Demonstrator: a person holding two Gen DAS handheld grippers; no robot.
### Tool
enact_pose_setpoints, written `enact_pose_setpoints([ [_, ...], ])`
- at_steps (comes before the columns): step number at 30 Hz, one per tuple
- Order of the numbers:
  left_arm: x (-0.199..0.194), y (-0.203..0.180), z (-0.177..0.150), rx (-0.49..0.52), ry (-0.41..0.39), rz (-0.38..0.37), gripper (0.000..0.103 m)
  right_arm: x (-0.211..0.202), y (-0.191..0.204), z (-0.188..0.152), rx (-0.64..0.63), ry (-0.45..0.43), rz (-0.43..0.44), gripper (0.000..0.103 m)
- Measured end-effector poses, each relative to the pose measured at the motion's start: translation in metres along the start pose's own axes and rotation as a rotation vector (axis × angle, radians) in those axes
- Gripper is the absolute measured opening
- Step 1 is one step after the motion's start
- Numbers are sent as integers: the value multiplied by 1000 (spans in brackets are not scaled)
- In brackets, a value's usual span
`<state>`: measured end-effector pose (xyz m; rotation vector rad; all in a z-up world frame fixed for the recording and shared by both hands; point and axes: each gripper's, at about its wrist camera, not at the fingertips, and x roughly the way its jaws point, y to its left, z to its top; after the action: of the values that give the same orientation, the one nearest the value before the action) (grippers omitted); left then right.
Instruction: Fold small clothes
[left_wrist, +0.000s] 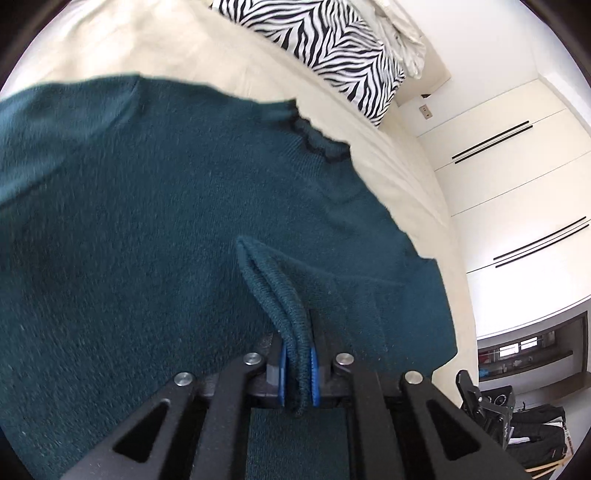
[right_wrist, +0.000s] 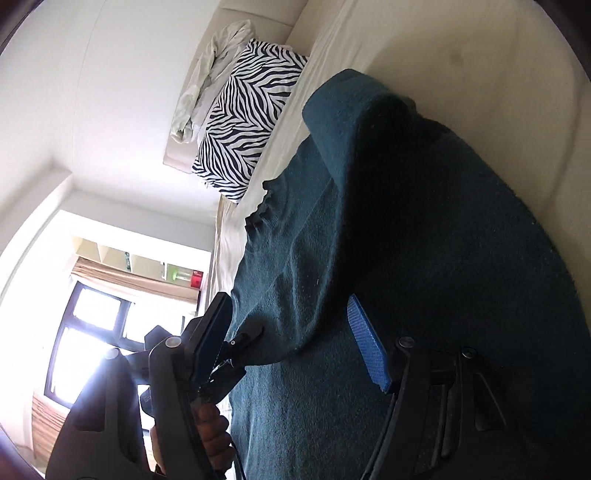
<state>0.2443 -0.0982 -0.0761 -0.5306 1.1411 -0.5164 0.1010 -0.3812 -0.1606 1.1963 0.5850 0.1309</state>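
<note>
Your left gripper (left_wrist: 297, 363) is clamped on a doubled, ribbed edge of the dark teal knit sweater (left_wrist: 147, 229), the fabric pinched between its blue pads (left_wrist: 313, 373). Your right gripper (right_wrist: 291, 332) stands with its jaws wide apart, holding nothing, the sweater cloth lying between and beyond the fingers. The sweater is spread over a cream bed sheet (left_wrist: 177, 48), with its scalloped trim (left_wrist: 314, 142) toward the head of the bed and one part folded back over itself in the right wrist view. A zebra-print pillow (left_wrist: 332, 48) sits on the sheet near the headboard, well apart from the sweater, with a crumpled pale cloth (right_wrist: 210, 81) just beside it. White wardrobe doors (left_wrist: 509, 177) with thin dark bar handles run along the side of the bed. The right wrist view also shows a bright window (right_wrist: 88, 332) with a tan blind above it and a shelf higher up. Dark folded clothes (left_wrist: 543, 432) lie low in the corner of the left view.
</note>
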Motion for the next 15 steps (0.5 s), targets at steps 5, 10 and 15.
enact_pose_setpoints([
  [5,-31,-16,29,95,-139,11,10,-1,-8,20,80,-35,34,64],
  [10,-41,2,35,113,-231,17,10,-4,-14,47,172,-85,51,64],
  [15,-27,33,49,53,-267,53,10,-5,-31,73,261,-148,53,64],
])
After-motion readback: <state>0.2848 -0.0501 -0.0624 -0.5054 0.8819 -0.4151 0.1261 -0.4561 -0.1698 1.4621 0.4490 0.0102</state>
